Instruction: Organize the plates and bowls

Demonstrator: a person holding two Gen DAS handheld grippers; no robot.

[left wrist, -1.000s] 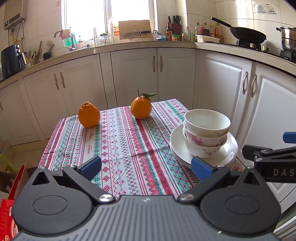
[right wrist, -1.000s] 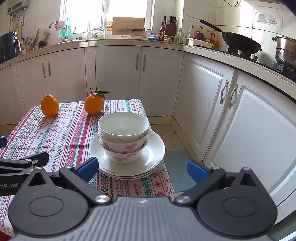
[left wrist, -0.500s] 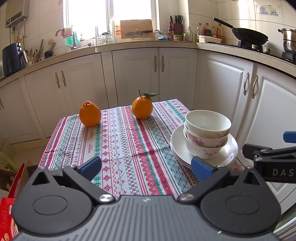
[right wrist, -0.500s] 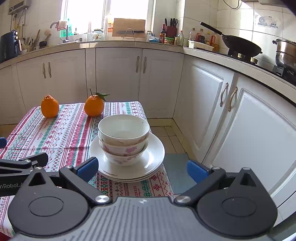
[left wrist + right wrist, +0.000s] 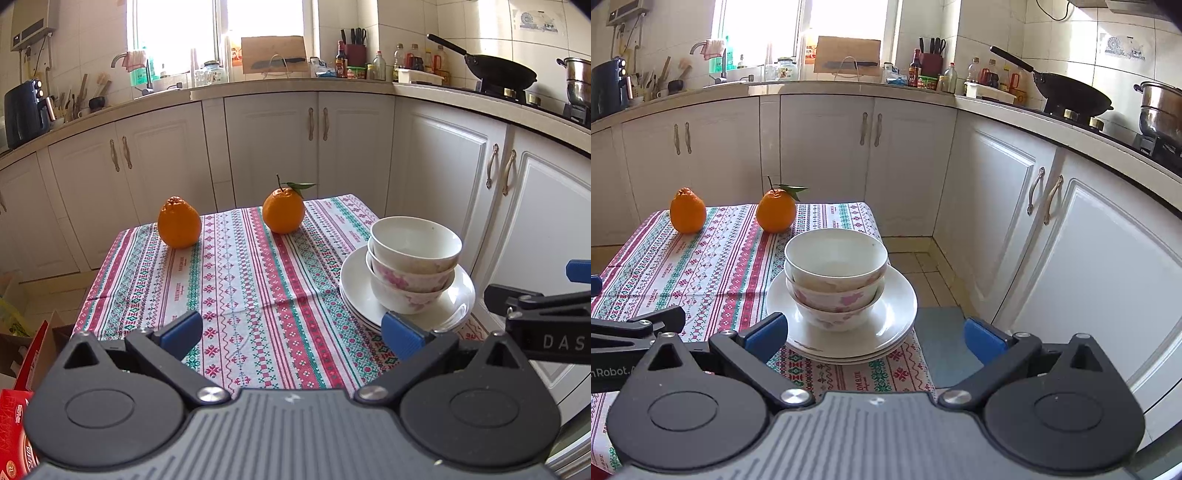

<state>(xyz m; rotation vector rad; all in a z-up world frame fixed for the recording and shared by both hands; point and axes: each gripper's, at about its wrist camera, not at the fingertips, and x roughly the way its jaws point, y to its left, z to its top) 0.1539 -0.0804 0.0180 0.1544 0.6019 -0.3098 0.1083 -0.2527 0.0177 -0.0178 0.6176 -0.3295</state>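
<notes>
Nested white bowls with pink flowers [image 5: 413, 266] [image 5: 836, 280] stand on a stack of white plates [image 5: 460, 299] [image 5: 899, 306] at the right edge of the table. My left gripper [image 5: 291, 334] is open and empty, held above the near middle of the table, left of the stack. My right gripper [image 5: 875, 338] is open and empty, just in front of the stack, its left fingertip [image 5: 766, 334] near the plates' rim. Each gripper shows at the edge of the other's view.
Two oranges [image 5: 180, 227] [image 5: 283, 212] sit at the far side of the patterned tablecloth [image 5: 236, 280]. White kitchen cabinets [image 5: 1015, 206] wrap around behind and to the right. A red box [image 5: 14, 424] lies on the floor at the left.
Both grippers have drawn back and risen slightly, so the stack and oranges sit a little lower in view. Nothing on the table has moved.
</notes>
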